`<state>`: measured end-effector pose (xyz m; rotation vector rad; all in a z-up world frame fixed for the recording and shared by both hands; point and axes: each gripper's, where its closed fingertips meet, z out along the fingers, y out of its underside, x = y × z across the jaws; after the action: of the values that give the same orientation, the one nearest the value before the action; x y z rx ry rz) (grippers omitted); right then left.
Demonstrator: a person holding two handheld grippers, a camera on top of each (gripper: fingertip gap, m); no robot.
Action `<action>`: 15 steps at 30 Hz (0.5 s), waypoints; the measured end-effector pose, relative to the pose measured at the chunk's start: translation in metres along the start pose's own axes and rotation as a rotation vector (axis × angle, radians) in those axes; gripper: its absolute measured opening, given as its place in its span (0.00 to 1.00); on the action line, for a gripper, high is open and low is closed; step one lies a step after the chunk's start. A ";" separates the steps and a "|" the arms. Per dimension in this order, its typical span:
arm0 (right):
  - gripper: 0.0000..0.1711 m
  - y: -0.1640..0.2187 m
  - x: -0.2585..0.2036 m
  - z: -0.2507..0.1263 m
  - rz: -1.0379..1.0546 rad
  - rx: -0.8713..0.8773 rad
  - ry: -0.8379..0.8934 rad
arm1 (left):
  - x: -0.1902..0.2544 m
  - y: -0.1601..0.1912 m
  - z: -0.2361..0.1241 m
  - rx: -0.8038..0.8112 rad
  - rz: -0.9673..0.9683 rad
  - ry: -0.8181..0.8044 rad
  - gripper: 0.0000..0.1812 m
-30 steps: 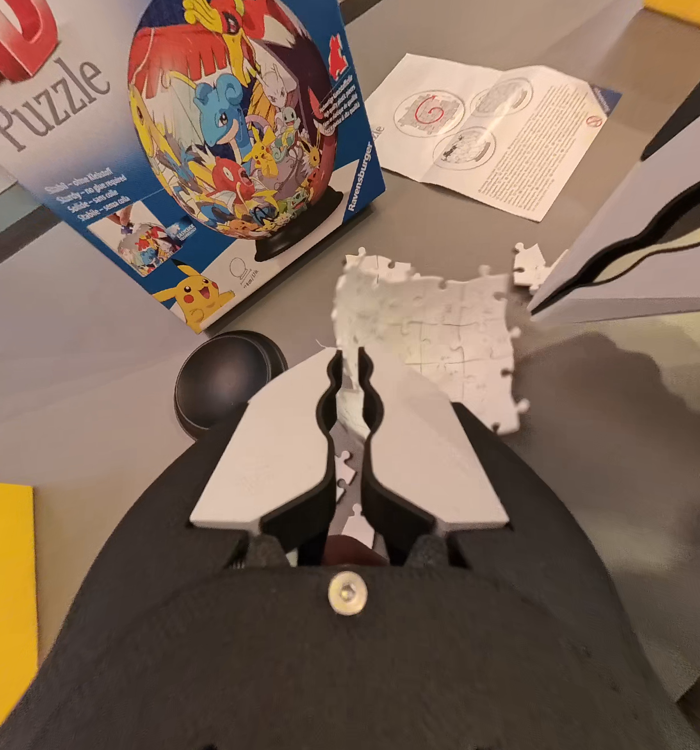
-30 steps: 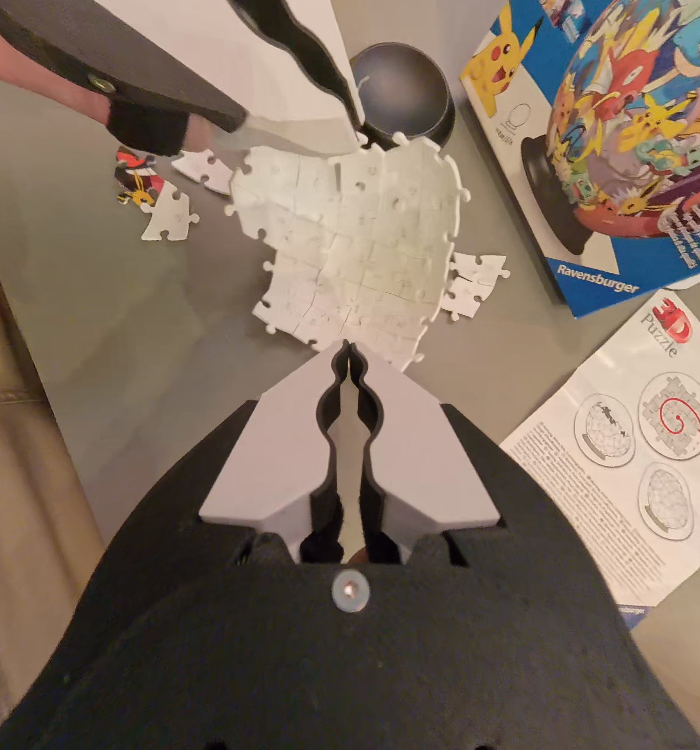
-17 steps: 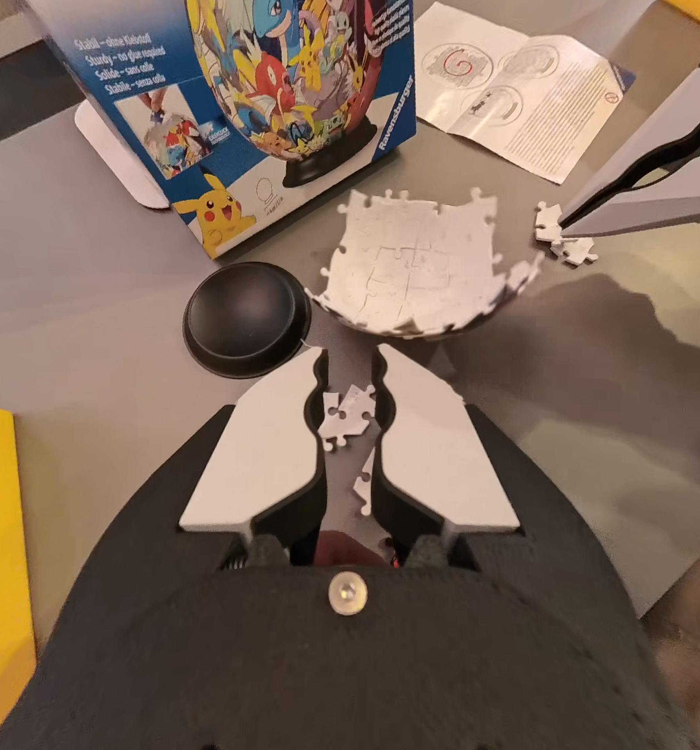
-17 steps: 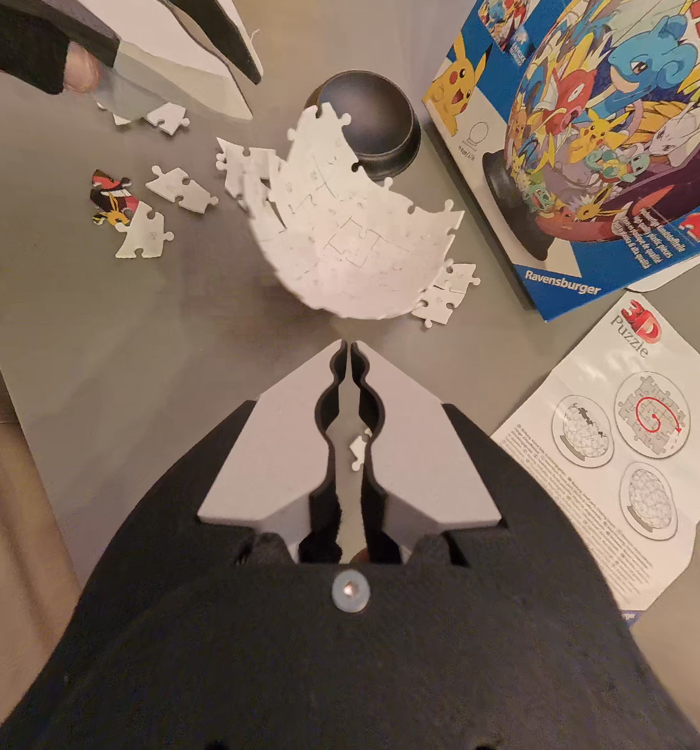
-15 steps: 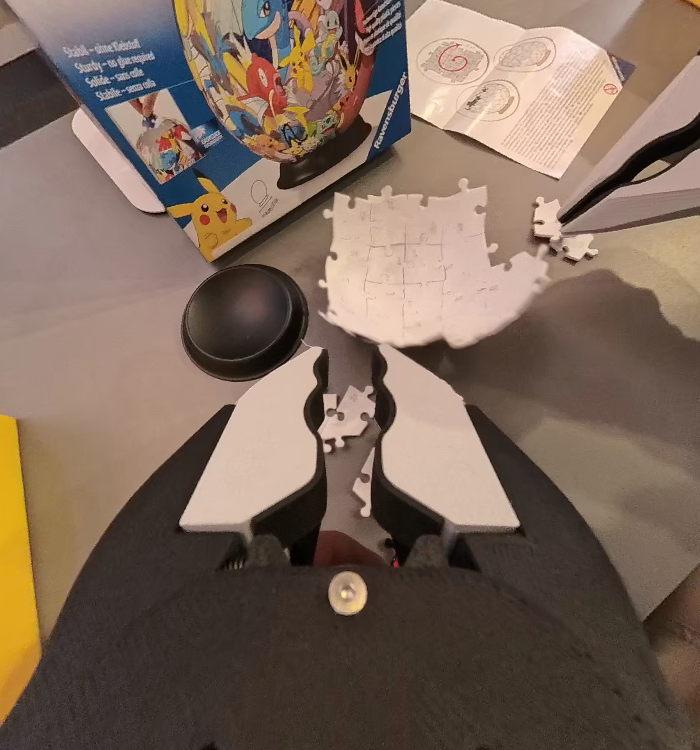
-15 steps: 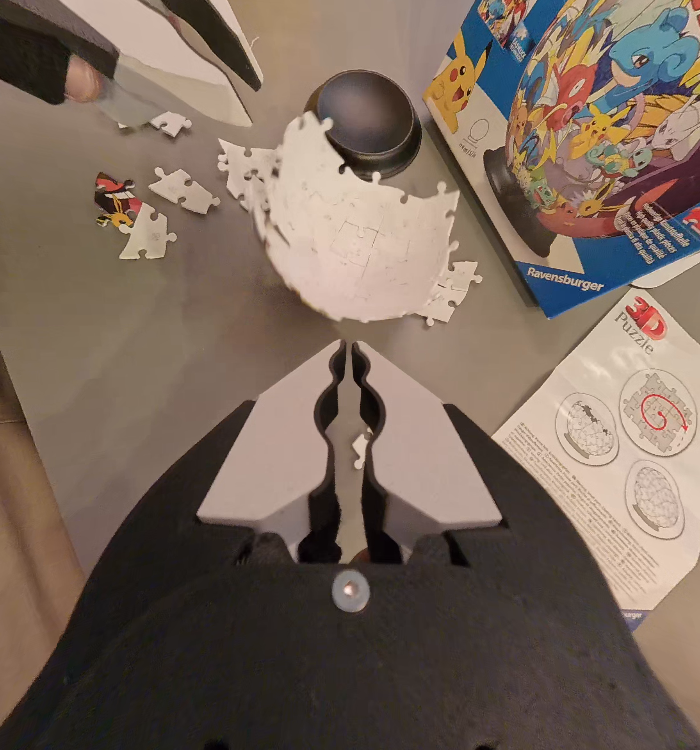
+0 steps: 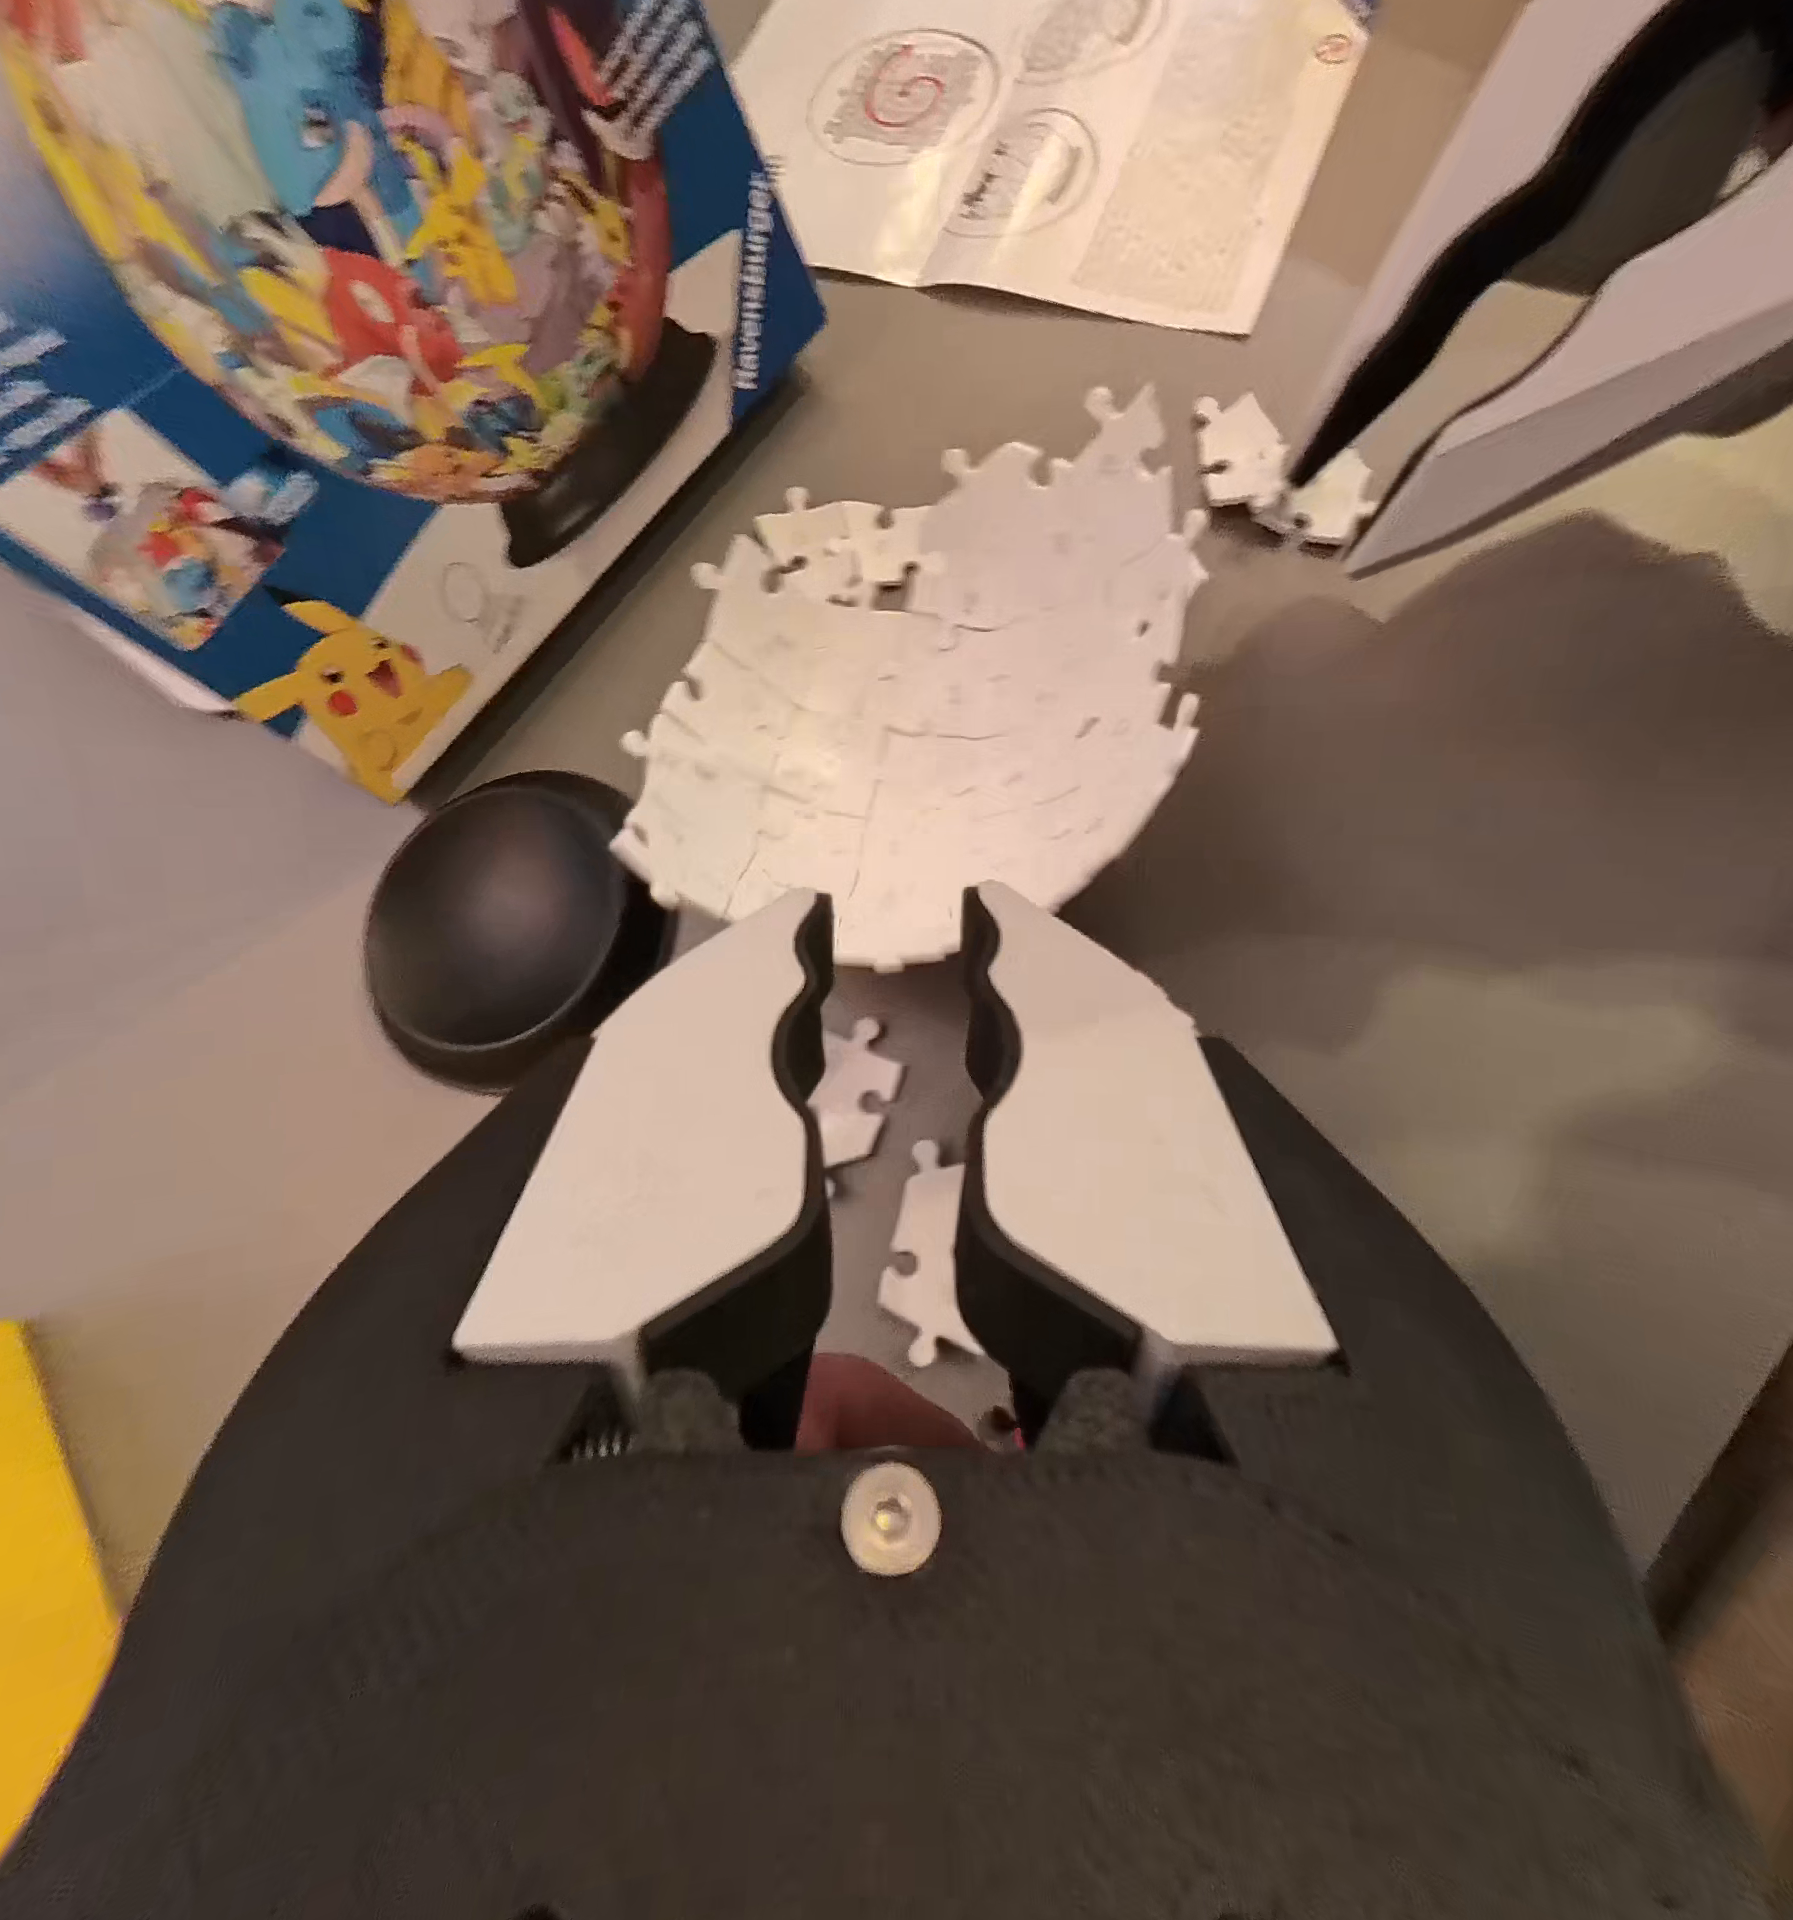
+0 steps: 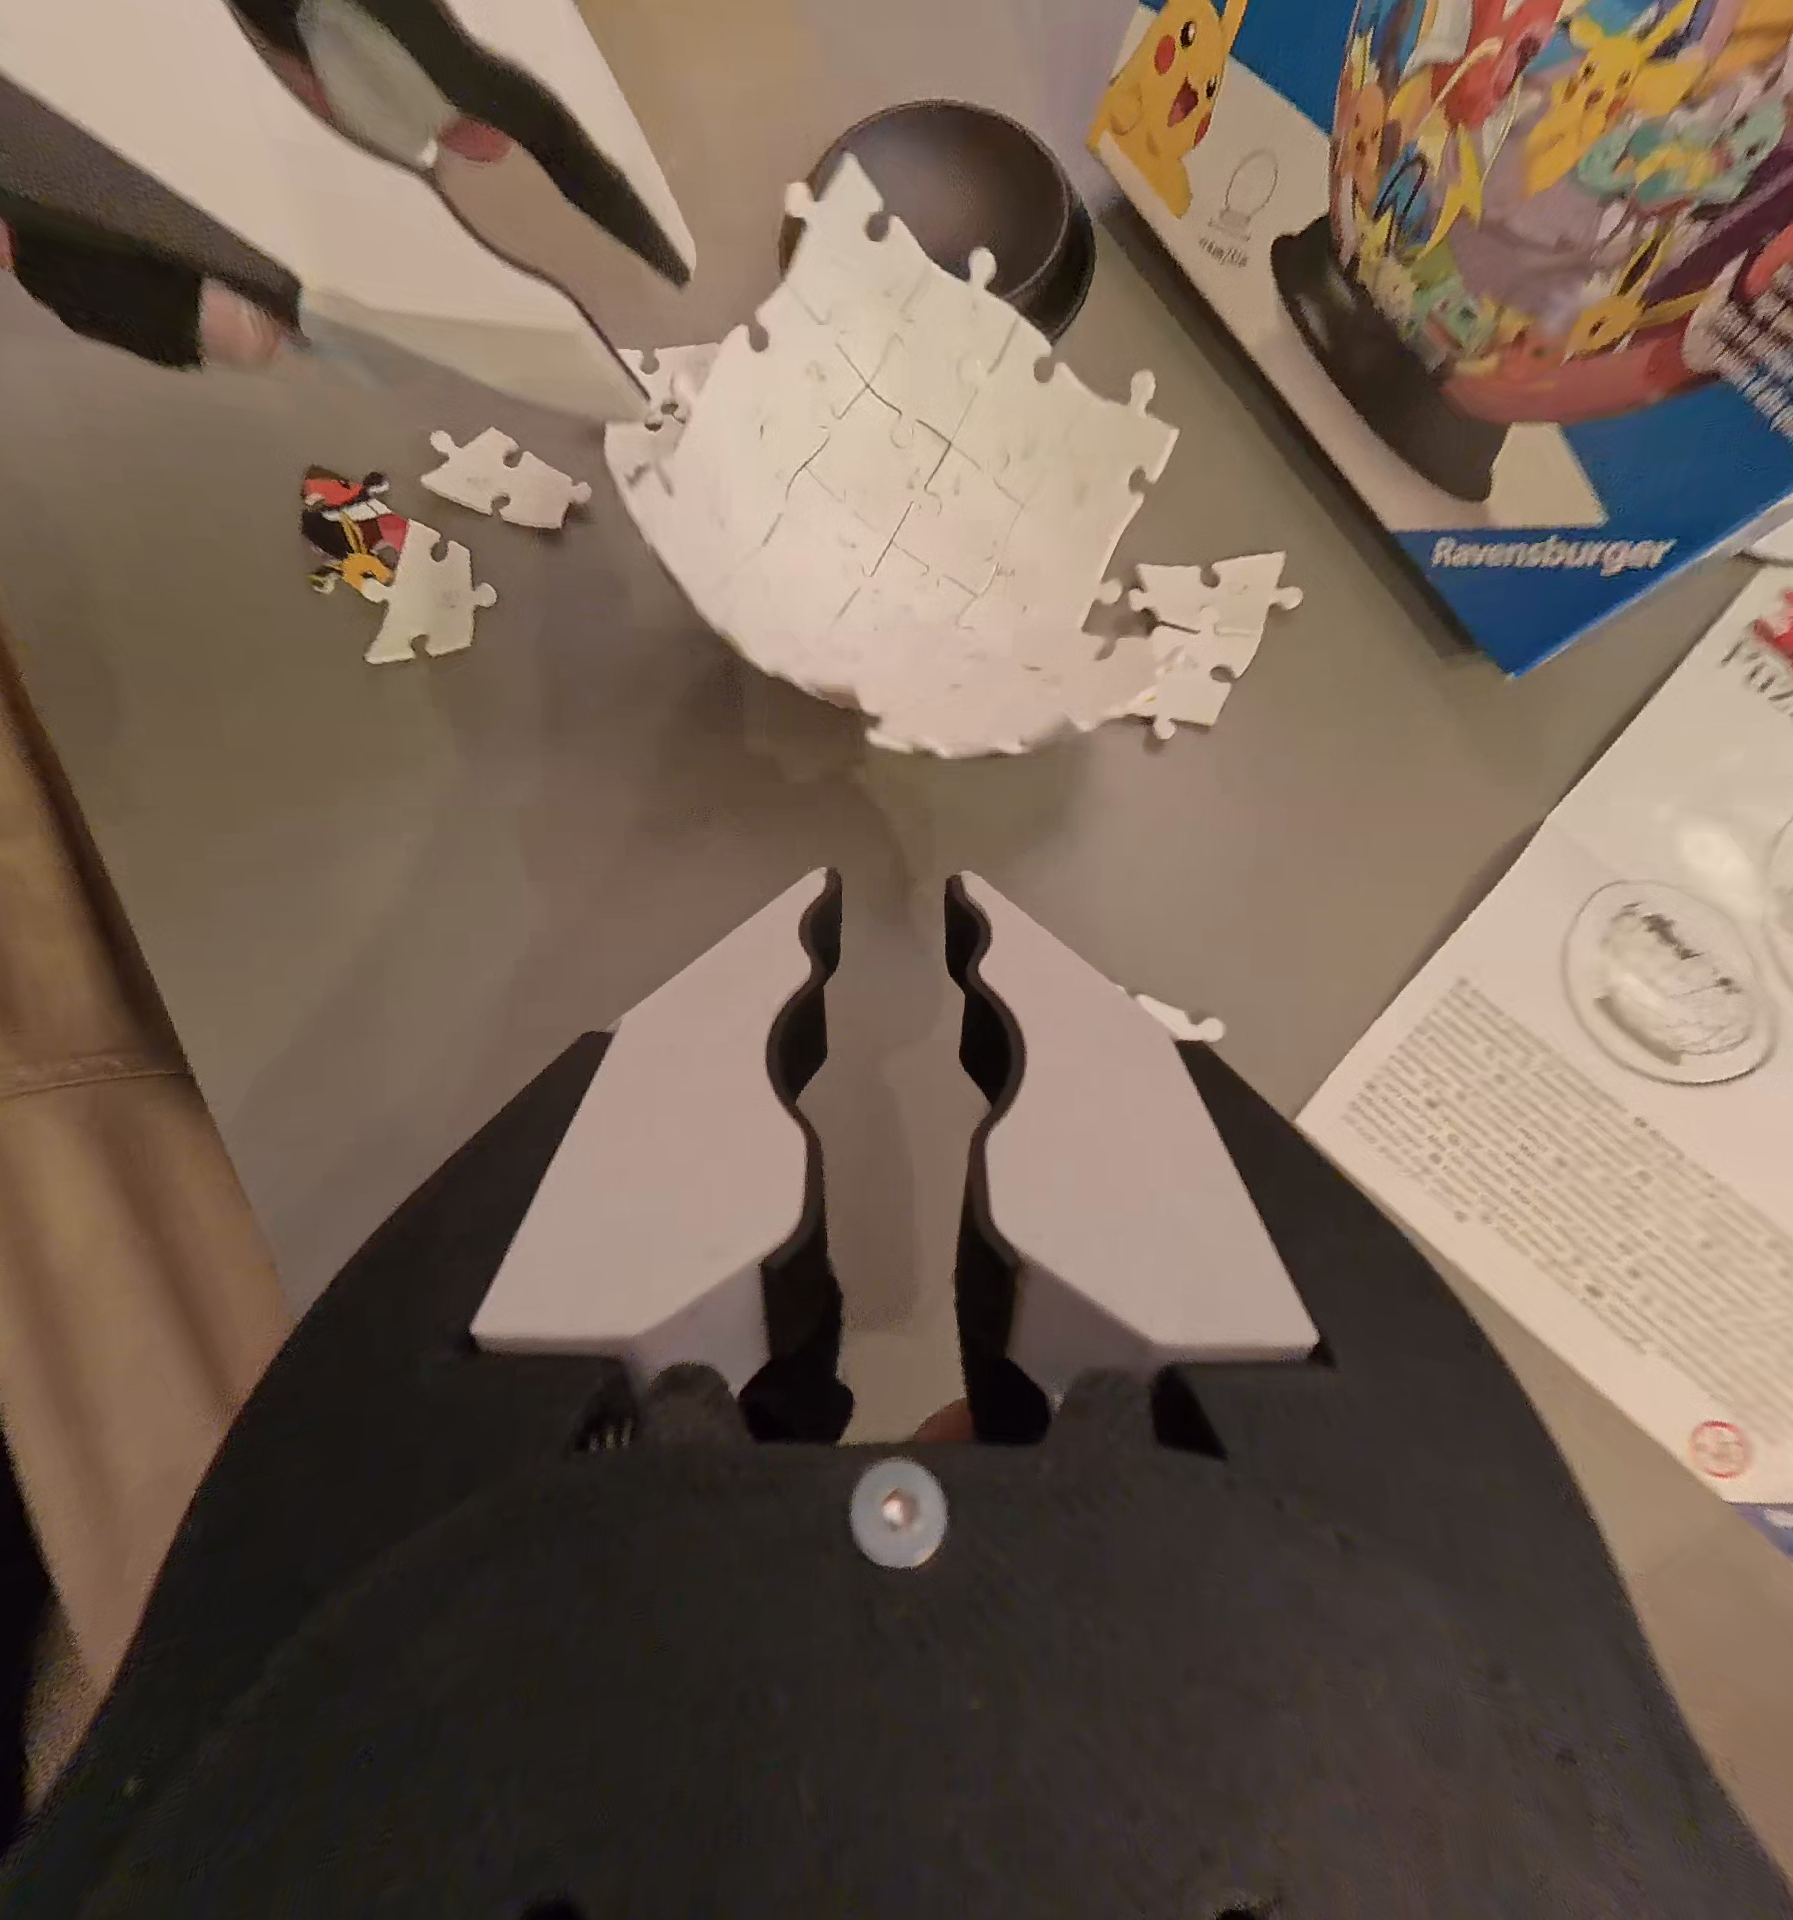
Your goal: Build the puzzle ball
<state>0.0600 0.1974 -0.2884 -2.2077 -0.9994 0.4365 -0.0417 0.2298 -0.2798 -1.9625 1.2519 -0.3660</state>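
Note:
The half-built puzzle ball is a white curved shell of joined pieces (image 7: 913, 727), inner side up, resting on the grey table (image 7: 1494, 935). It also shows in the right wrist view (image 8: 902, 540). My left gripper (image 7: 897, 914) is open and empty, with the shell's near edge between its fingertips. In the right wrist view it (image 8: 663, 343) is at the shell's far left rim. My right gripper (image 8: 892, 894) is open and empty, a short way back from the shell. In the left wrist view it (image 7: 1328, 525) is over loose pieces (image 7: 1276, 478).
The black round stand (image 7: 497, 925) sits beside the shell. The puzzle box (image 7: 352, 260) and a paper instruction sheet (image 8: 1650, 1039) lie beyond. Loose white pieces (image 8: 502, 483) and a coloured one (image 8: 346, 509) lie on the table. A tan cushion (image 8: 40, 1039) borders it. My right fingertips sit around 11 cm from my left ones.
One second ago both grippers were shut at opposite rims of the shell. Both have opened and let go, and the shell now rests on the table. The right gripper has drawn back.

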 end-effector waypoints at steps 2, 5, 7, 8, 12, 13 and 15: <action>0.14 0.001 -0.004 0.002 0.098 0.019 -0.061 | 0.009 0.001 0.004 -0.008 0.022 0.042 0.12; 0.17 -0.001 -0.004 0.006 0.301 0.073 -0.164 | 0.020 0.004 0.009 -0.023 0.053 0.085 0.10; 0.20 0.000 0.001 0.011 0.401 0.090 -0.199 | 0.026 0.007 0.014 -0.047 0.101 0.084 0.10; 0.21 0.000 0.004 0.014 0.434 0.096 -0.206 | 0.029 0.009 0.016 -0.060 0.125 0.081 0.10; 0.20 -0.009 0.005 0.023 0.498 0.125 -0.236 | 0.044 0.006 0.027 -0.057 0.140 0.125 0.09; 0.20 -0.011 0.008 0.025 0.503 0.130 -0.222 | 0.047 0.007 0.029 -0.066 0.155 0.127 0.08; 0.19 -0.015 0.011 0.027 0.520 0.144 -0.228 | 0.049 0.006 0.033 -0.065 0.163 0.120 0.08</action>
<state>0.0445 0.2248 -0.2978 -2.3045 -0.4672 0.9792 -0.0024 0.2005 -0.3135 -1.8997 1.5067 -0.3692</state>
